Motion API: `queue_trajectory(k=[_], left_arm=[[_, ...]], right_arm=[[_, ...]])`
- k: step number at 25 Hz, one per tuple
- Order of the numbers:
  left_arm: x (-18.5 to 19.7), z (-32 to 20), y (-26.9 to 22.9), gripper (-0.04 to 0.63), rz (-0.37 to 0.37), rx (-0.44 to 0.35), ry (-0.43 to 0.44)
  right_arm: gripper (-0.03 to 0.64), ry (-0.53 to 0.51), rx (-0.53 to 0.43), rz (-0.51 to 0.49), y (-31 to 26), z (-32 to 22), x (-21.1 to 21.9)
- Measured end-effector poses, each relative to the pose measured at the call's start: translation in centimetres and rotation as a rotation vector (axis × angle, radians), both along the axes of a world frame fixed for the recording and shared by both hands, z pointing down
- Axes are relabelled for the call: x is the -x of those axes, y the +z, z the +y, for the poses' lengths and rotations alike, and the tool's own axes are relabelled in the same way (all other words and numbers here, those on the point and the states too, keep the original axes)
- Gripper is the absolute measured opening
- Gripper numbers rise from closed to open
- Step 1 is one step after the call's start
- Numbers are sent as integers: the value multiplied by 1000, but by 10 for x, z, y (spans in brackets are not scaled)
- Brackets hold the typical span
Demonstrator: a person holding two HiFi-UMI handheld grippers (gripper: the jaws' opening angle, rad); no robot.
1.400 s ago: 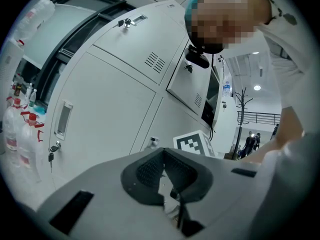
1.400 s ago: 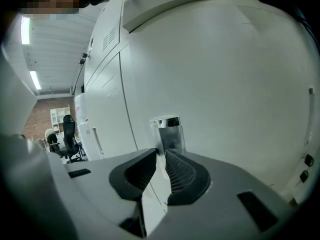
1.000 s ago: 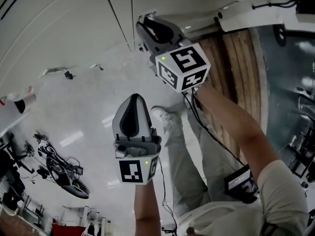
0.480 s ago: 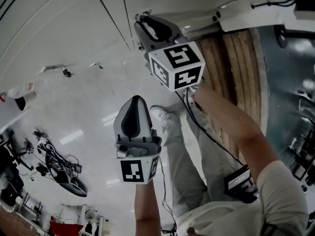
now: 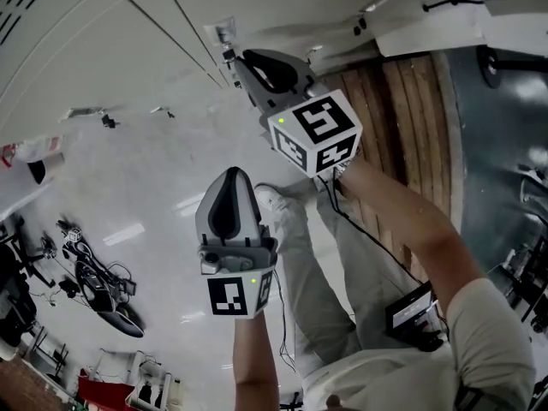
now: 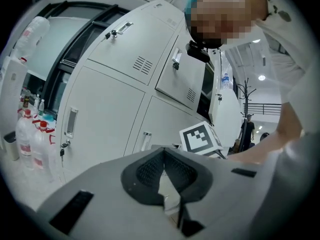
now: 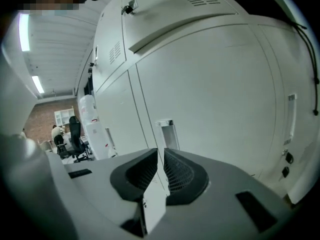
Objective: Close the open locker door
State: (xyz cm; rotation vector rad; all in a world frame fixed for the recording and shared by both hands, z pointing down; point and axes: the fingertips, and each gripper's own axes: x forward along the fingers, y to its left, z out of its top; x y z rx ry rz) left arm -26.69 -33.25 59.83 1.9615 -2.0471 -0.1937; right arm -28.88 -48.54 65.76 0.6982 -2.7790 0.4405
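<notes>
White lockers [image 6: 120, 109] fill the left gripper view. An upper locker door [image 6: 182, 71] with a latch and vents stands ajar beside a dark gap. In the right gripper view this door [image 7: 190, 14] hangs overhead, with a shadow under its lower edge. My right gripper [image 5: 244, 60] points at the locker face near a small latch [image 5: 225, 34]. Its jaws [image 7: 161, 159] have just been closing and stand a narrow slit apart, with nothing between them. A recessed handle [image 7: 166, 129] lies straight beyond them. My left gripper [image 5: 231, 174] is lower and further back. Its tips [image 6: 162, 153] meet, and it holds nothing.
Plastic bottles [image 6: 30, 139] stand left of the lockers. A brown wooden strip [image 5: 407, 118] runs along the right. The person's shoe [image 5: 274, 197] and legs are below the grippers. Cabled equipment [image 5: 94, 285] lies on the floor at left. An office chair [image 7: 76, 134] stands down the aisle.
Both grippers have shifted a little along the lockers. More of the locker fronts now shows at the head view's top left, and the small latch has come into sight by the right gripper's tip.
</notes>
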Motion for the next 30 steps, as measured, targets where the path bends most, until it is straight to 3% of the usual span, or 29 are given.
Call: queue_trajectory(k=[6,14,21,26,30], left_arm=[[-31,6,-15,8,1,14,-69],[-77,-1,-64,8,-54,-43,-107],[-107,8,-117,8,-96,-68,-143],[-128,30,-147,8,-111,-30,-170],[-141,40,-178,8,-149,-36,-186]], right_arm=[[28,-120,-42,9,-18,31,-46],[26,-250,-70,-5,-67,48,-144],[26,-244,-61,-67,-124,39,-248],[27,-229,-93,-18,-159,39,-311],[27,-235,-86,-38,-189,32,-336]])
